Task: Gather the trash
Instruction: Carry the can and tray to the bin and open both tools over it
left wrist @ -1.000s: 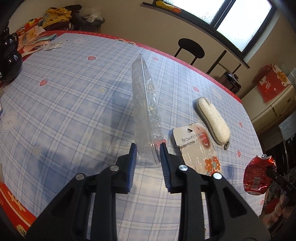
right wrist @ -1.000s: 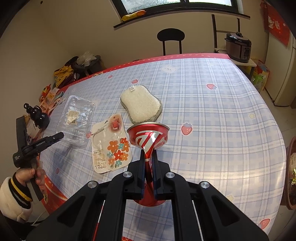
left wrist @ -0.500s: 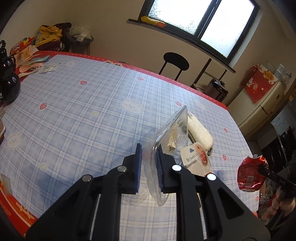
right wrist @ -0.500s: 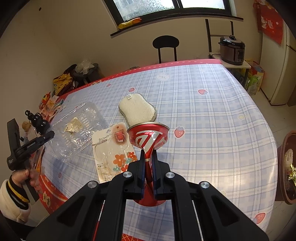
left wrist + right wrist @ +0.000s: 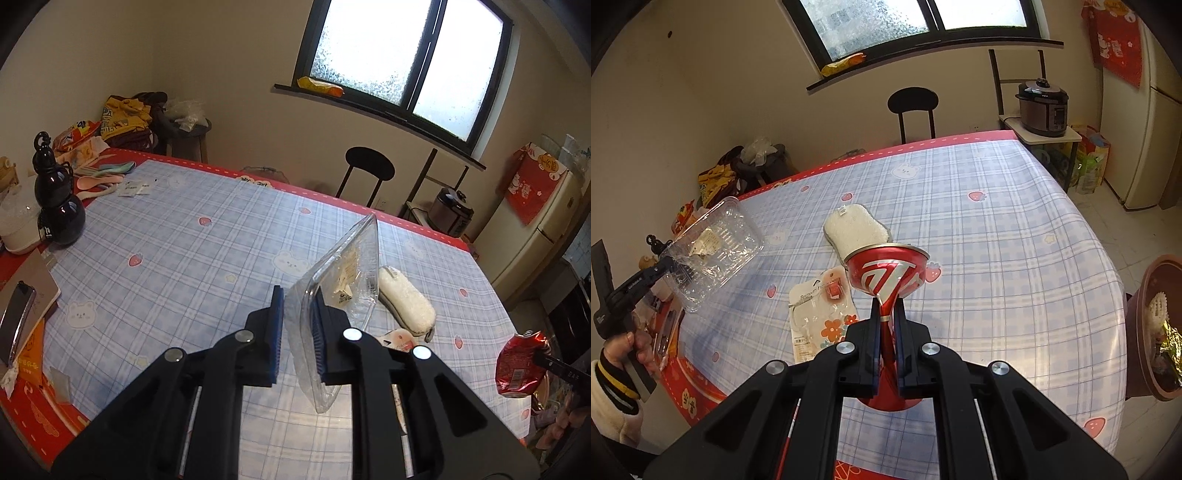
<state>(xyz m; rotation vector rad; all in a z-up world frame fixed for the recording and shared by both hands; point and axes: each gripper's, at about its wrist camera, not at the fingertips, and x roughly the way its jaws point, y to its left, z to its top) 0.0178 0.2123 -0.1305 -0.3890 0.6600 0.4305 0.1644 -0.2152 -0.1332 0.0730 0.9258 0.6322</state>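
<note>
Carrying two pieces of trash clear of the table

Left gripper (image 5: 297, 328) pinches the clear plastic clamshell (image 5: 340, 295); right gripper (image 5: 886, 334) clamps the crushed red can (image 5: 888, 267). Next: swing both toward the brown bin (image 5: 1154, 328) at three o'clock, then release.

Pale daylight falls through a frosted, dark-framed window (image 5: 402, 62) in a cream wall (image 5: 221, 66) onto a table (image 5: 997, 229) under a blue checked cloth, with a black chair (image 5: 913, 107) behind it and a cream fridge (image 5: 1160, 122) to the right.
</note>
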